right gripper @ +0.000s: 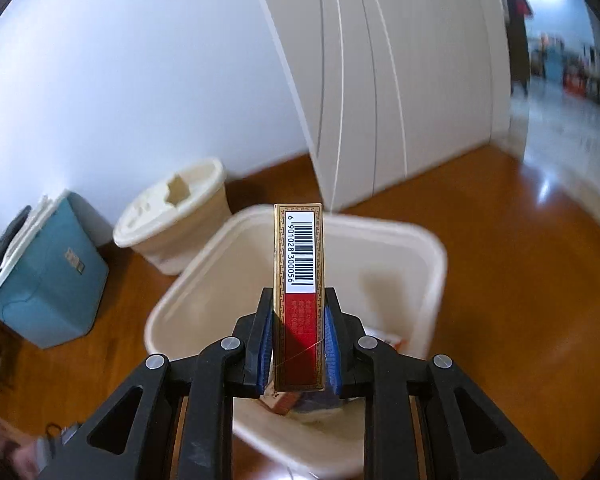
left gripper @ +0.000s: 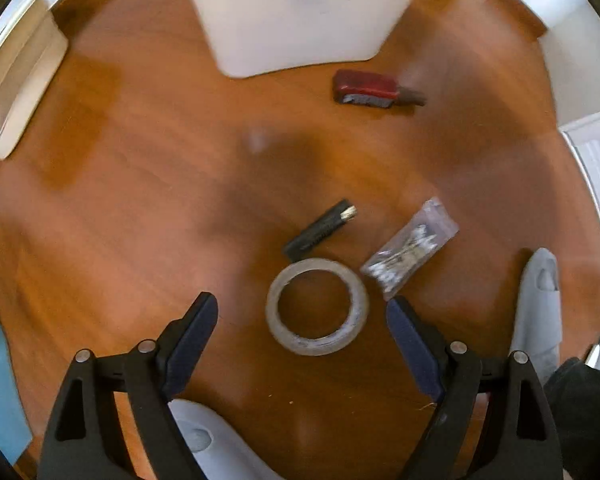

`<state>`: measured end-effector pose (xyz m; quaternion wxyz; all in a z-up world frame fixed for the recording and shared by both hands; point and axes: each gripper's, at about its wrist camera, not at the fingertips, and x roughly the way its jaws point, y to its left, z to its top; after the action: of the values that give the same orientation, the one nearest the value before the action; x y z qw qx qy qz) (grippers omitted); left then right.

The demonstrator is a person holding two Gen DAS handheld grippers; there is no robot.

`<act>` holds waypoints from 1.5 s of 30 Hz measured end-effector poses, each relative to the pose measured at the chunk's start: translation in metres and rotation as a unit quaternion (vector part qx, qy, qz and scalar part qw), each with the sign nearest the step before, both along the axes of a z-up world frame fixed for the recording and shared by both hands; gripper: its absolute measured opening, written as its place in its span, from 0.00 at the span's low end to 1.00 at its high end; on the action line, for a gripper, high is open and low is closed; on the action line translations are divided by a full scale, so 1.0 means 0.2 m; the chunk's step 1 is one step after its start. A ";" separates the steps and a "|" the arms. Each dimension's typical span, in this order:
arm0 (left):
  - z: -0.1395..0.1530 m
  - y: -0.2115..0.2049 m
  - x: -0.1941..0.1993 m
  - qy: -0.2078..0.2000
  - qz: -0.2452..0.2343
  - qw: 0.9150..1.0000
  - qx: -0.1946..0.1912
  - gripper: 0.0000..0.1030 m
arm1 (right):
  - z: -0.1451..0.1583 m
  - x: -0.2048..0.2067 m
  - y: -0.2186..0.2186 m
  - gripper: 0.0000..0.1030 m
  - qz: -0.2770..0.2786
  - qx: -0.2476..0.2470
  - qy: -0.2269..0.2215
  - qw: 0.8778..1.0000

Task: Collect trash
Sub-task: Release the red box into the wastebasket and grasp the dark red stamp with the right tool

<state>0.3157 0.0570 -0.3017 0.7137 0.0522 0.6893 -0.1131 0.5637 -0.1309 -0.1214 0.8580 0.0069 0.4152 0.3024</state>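
— That box is red below, with a gold key-pattern border and a white panel of black barcode stripes.
— And the bin under it is cream. The lidded bucket behind is cream too, beside a teal case.
— The floor is orange-brown wood grain. The tape roll looks clear-greyish.
— Black stick with a silvery tip; a red and dark box further off.

floor: wood | tape roll | screw bag | black stick | brush
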 end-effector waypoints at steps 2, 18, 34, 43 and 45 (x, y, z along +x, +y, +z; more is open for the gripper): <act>0.01 -0.01 -0.01 -0.008 -0.015 1.000 0.004 0.84 | -0.06 0.03 0.05 0.22 0.006 -0.010 0.013 1.000; -0.09 -0.05 -0.13 0.016 -0.059 0.998 0.032 0.84 | 0.01 -0.50 -0.02 0.72 0.153 -0.018 -0.090 0.984; -0.21 -0.04 -0.16 0.042 -0.073 0.995 0.047 0.84 | -1.28 -0.52 0.21 0.67 0.292 -0.315 0.023 0.903; -0.32 -0.25 -0.30 0.014 -0.208 0.976 0.062 0.84 | -1.29 -0.57 0.25 0.31 0.264 -0.299 0.045 0.916; -0.38 -0.29 -0.32 0.028 -0.228 0.971 0.063 0.84 | -1.23 -0.63 0.19 0.31 0.245 -0.271 0.047 0.930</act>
<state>0.2512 -0.0012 -0.3781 0.6445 0.2501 0.6847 -0.2307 0.4384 -0.0931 -0.3683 0.7057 -0.3134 0.5103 0.3786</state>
